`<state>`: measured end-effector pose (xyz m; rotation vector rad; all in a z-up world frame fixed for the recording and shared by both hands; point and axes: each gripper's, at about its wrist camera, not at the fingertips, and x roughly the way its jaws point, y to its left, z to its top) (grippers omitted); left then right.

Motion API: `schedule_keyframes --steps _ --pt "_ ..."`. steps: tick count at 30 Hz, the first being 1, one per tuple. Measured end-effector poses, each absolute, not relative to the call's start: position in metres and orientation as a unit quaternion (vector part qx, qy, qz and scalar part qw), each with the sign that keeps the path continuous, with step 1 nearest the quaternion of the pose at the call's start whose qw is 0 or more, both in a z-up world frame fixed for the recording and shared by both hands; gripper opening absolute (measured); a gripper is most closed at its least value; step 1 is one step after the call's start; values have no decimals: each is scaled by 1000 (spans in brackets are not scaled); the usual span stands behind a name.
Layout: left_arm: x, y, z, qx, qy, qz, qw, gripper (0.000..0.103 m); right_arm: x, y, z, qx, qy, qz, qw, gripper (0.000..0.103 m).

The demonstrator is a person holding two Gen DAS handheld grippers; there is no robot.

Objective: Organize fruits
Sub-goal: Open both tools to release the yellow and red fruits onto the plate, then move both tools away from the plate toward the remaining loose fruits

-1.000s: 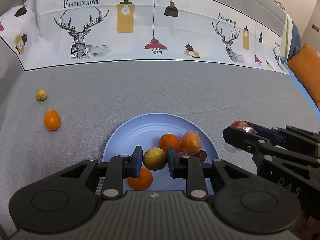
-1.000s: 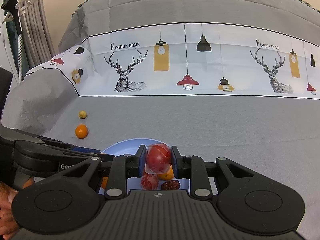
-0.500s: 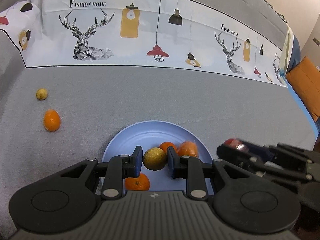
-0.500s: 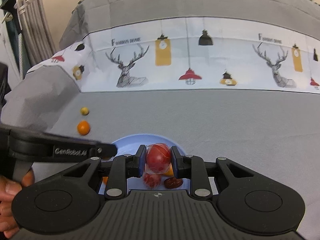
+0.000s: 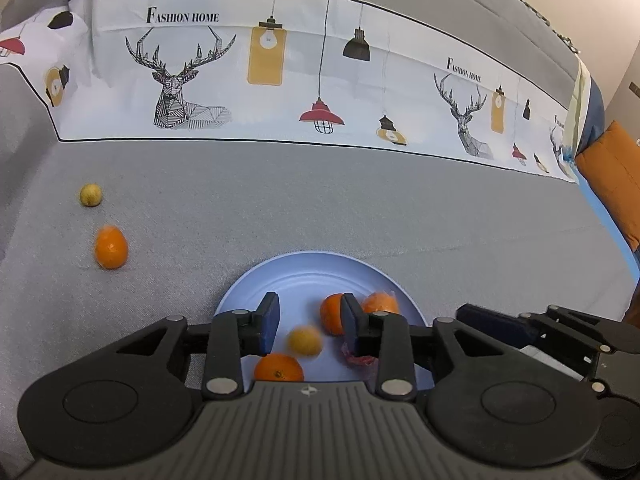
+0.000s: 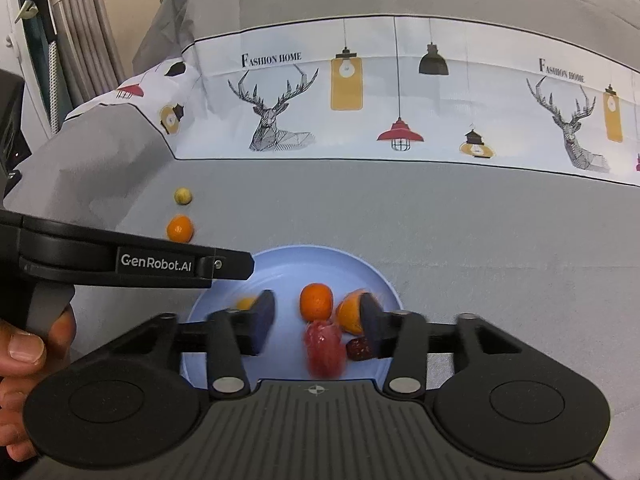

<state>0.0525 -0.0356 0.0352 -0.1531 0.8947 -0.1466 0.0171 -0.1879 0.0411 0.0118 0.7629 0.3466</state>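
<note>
A pale blue plate [image 5: 312, 258] [image 6: 320, 250] lies on the grey cloth below both grippers. My left gripper [image 5: 310, 322] has its jaws opening; a small yellow-green fruit [image 5: 305, 342] shows blurred below and between its pads, free of them, over the plate. My right gripper [image 6: 316, 322] is opening too, and a red wrapped fruit [image 6: 324, 348] is blurred beneath it, clear of the pads. The plate also carries an orange [image 5: 279, 368], another orange [image 6: 316, 300], a wrapped orange [image 6: 350, 310] and a dark red fruit [image 6: 358, 348].
Off the plate at far left lie a small yellow fruit [image 5: 91, 195] and an orange [image 5: 111, 247]. A white band printed with deer and lamps crosses the back. An orange cushion [image 5: 616, 176] sits at the right edge. A person's hand [image 6: 20, 344] holds the left gripper's handle.
Both grippers have opened. The yellow-green fruit has left the left pads and the red fruit has left the right pads; both are dropping toward the plate.
</note>
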Motion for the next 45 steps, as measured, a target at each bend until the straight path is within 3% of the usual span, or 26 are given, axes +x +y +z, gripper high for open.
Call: schedule_keyframes --steps 12,15,19,25,45 --pt "54 -34 37 -68 436 -60 895 36 17 -189 40 -1 368 144 918 59" --pt "52 -34 42 -67 426 -58 900 22 15 -191 44 3 357 136 924 59" --pt "50 -38 44 -38 412 -51 909 16 18 -195 48 10 338 125 933 59" --pt "43 -42 52 -9 384 -41 922 16 16 -205 54 27 322 108 940 36" --pt "40 -23 72 -25 353 -31 935 16 11 -205 59 33 303 122 944 31"
